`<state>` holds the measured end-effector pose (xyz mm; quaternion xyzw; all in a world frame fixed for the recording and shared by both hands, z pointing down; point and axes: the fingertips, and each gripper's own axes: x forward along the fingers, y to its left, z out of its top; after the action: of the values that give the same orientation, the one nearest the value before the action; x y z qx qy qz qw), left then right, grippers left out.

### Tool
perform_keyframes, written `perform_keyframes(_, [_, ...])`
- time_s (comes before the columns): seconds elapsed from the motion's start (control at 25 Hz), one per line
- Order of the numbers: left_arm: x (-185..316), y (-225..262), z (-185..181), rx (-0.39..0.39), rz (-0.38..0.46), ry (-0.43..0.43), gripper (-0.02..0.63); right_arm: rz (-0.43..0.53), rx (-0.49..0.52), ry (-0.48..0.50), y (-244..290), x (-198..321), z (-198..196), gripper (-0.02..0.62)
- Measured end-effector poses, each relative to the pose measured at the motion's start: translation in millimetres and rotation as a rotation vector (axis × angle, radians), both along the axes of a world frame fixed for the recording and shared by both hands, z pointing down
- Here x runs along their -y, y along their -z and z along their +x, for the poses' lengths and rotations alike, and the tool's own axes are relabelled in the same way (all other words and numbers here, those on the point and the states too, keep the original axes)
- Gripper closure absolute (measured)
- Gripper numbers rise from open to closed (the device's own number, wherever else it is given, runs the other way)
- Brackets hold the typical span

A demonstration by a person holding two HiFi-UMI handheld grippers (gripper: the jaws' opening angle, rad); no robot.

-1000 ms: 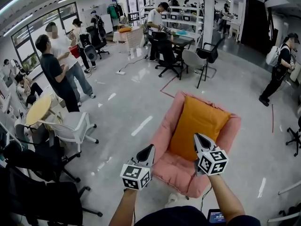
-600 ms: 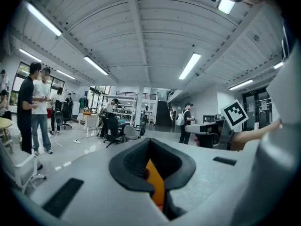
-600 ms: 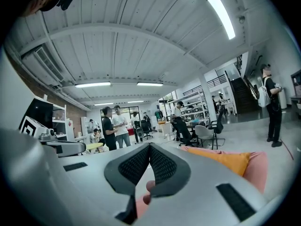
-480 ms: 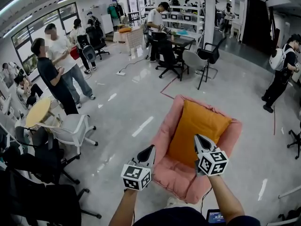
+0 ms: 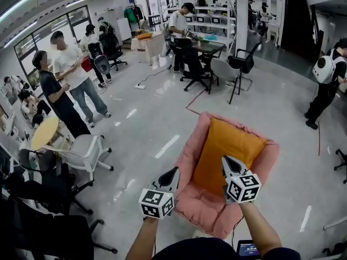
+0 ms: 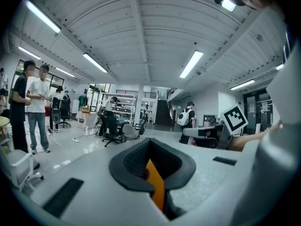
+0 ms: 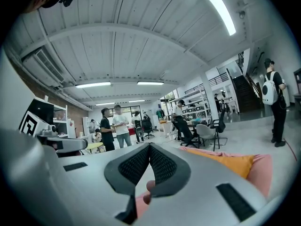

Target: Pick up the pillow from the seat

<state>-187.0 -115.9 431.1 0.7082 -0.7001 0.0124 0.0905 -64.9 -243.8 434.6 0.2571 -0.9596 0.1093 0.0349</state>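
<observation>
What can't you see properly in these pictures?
- Pillow: in the head view, the right gripper covers its near end. In the left gripper view, the left gripper hides all but an orange sliver.
- Seat: in the head view, its near right corner is behind the person's arm.
- Small screen: in the head view, cut off by the bottom edge and too small to read.

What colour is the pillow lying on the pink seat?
The pillow is orange, clearest in the head view.

Glossy grey floor point(image 5: 162, 107), pink seat point(image 5: 189, 148) standing on it, orange pillow point(image 5: 225, 150) lying in the seat
</observation>
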Motion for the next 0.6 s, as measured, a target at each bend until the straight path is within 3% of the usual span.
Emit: perform_keyframes(0.6, [42.6, -11.3, 30.2, 0.047, -0.047, -0.081, 0.603, -0.039, 0.011, -0.064, -14.7, 35.5, 32.7, 0.578])
